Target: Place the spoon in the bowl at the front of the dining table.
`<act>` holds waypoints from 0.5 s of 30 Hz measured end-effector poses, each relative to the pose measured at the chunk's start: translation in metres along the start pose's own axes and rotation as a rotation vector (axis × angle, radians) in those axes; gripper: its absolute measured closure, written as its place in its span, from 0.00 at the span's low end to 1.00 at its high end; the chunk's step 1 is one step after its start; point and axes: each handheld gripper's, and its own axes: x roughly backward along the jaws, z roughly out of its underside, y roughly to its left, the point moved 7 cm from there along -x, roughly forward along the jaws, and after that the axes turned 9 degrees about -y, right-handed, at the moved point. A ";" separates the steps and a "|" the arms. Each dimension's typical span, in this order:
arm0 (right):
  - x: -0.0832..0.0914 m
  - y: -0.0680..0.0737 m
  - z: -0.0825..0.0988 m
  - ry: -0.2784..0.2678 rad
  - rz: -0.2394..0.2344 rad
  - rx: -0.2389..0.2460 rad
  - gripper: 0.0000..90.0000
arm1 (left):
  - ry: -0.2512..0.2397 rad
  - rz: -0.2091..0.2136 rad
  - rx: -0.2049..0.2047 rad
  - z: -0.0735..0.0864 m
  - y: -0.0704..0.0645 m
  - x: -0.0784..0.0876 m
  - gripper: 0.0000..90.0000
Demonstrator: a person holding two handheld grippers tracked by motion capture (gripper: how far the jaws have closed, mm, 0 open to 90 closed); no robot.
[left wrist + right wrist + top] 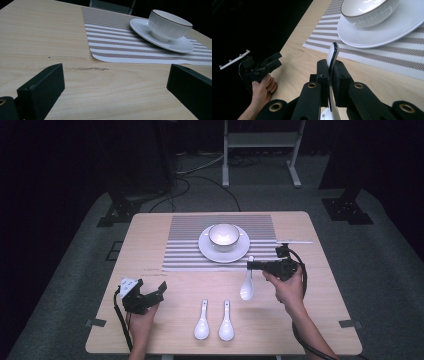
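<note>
My right gripper (254, 265) hovers over the table just right of the plate, shut on the handle of a white spoon (247, 287) whose bowl hangs toward the table. In the right gripper view the spoon's handle (333, 53) sticks up between the closed jaws (329, 68). A white bowl (223, 236) stands on a white plate (223, 256) on a striped placemat (185, 240). Two more white spoons (202, 322) (226, 322) lie side by side near the front edge. My left gripper (150, 288) rests at the front left, open and holding nothing (117, 75).
The wooden table (150, 230) ends close to the left gripper at the left and front. A white metal stand (262, 140) and cables (200, 175) are on the floor behind it. In the left gripper view, bowl (170, 25) and plate (140, 25) are far right.
</note>
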 end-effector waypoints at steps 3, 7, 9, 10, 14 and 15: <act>-0.004 0.001 -0.005 -0.004 0.004 0.005 0.94 | -0.001 0.000 0.001 0.000 0.000 0.000 0.00; -0.012 0.004 -0.020 -0.023 0.012 0.005 0.94 | 0.001 0.001 0.001 0.000 0.000 0.000 0.00; -0.013 0.005 -0.023 -0.027 0.014 0.004 0.94 | 0.001 0.001 0.000 0.000 0.000 0.000 0.00; -0.017 0.005 -0.030 -0.033 0.021 0.002 0.94 | 0.000 0.001 0.001 0.000 0.000 0.000 0.00; -0.025 0.004 -0.042 -0.045 0.038 -0.003 0.94 | -0.001 0.000 0.003 0.000 0.001 0.000 0.00; -0.025 0.004 -0.042 -0.045 0.038 -0.003 0.94 | -0.001 0.000 0.003 0.000 0.001 0.000 0.00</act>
